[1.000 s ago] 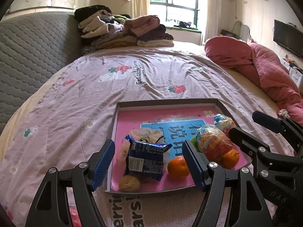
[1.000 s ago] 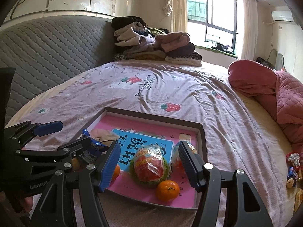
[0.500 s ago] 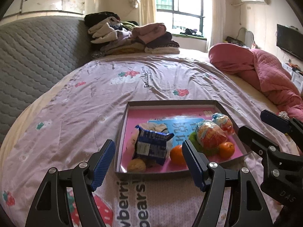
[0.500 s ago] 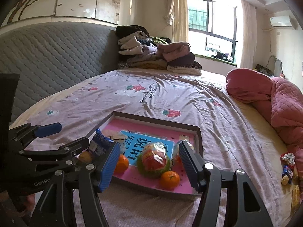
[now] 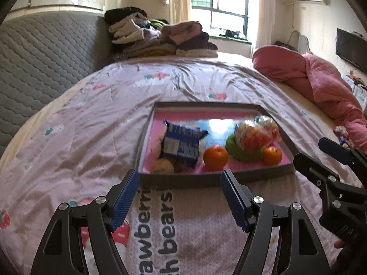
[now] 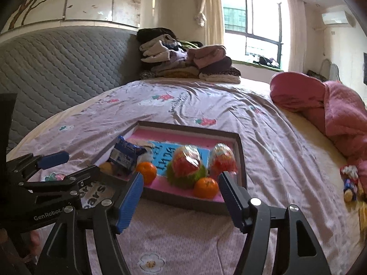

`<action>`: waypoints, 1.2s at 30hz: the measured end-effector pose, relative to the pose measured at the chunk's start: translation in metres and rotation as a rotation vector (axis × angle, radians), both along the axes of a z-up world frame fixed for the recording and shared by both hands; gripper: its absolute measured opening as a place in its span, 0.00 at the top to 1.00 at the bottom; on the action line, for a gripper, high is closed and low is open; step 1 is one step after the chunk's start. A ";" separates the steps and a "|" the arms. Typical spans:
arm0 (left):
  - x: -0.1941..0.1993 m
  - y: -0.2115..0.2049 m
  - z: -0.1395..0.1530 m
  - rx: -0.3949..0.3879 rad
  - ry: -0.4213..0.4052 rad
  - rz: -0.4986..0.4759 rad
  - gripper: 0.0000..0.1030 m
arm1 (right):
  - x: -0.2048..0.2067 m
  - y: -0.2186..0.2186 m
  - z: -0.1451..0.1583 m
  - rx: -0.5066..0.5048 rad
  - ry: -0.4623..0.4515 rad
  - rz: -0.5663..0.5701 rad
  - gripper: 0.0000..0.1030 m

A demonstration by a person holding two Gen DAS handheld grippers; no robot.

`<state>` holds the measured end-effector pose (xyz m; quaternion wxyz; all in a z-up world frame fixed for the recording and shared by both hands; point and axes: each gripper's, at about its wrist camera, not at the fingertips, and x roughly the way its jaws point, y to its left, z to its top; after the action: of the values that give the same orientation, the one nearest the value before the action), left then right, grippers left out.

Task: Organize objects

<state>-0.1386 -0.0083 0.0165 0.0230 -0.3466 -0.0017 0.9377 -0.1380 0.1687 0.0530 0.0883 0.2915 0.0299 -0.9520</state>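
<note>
Both my left claw (image 5: 180, 197) and right claw (image 6: 181, 198) hang released over the bed (image 5: 91, 137), just short of the tray (image 5: 206, 180) of snacks.

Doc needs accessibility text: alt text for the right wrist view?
A shallow tray on a pink strawberry-print bedspread holds two oranges, a blue snack packet and wrapped snacks. The open right gripper frames it, empty, with the left gripper at lower left.
</note>
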 end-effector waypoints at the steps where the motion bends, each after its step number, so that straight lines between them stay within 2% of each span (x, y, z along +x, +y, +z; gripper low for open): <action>1: 0.000 0.001 -0.002 -0.004 -0.004 0.000 0.28 | 0.000 0.002 -0.001 -0.001 -0.001 -0.004 0.35; 9: 0.001 0.002 -0.016 -0.026 -0.020 0.014 0.28 | 0.003 0.009 -0.009 -0.026 -0.011 -0.046 0.35; 13: 0.001 0.000 -0.020 -0.038 0.003 0.030 0.27 | 0.003 0.009 -0.015 -0.026 -0.014 -0.063 0.35; 19: 0.000 -0.004 -0.029 -0.028 -0.018 0.038 0.27 | 0.001 0.011 -0.027 -0.026 -0.049 -0.083 0.35; 27: 0.003 -0.006 -0.042 0.003 -0.062 0.032 0.27 | 0.009 0.011 -0.032 -0.040 -0.053 -0.076 0.35; 36: 0.006 -0.001 -0.043 -0.018 -0.041 0.016 0.27 | 0.016 0.010 -0.039 -0.048 -0.067 -0.078 0.35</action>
<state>-0.1323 -0.0089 -0.0264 0.0125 -0.3658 0.0036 0.9306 -0.1220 0.1792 0.0143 0.0589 0.3221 -0.0073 -0.9448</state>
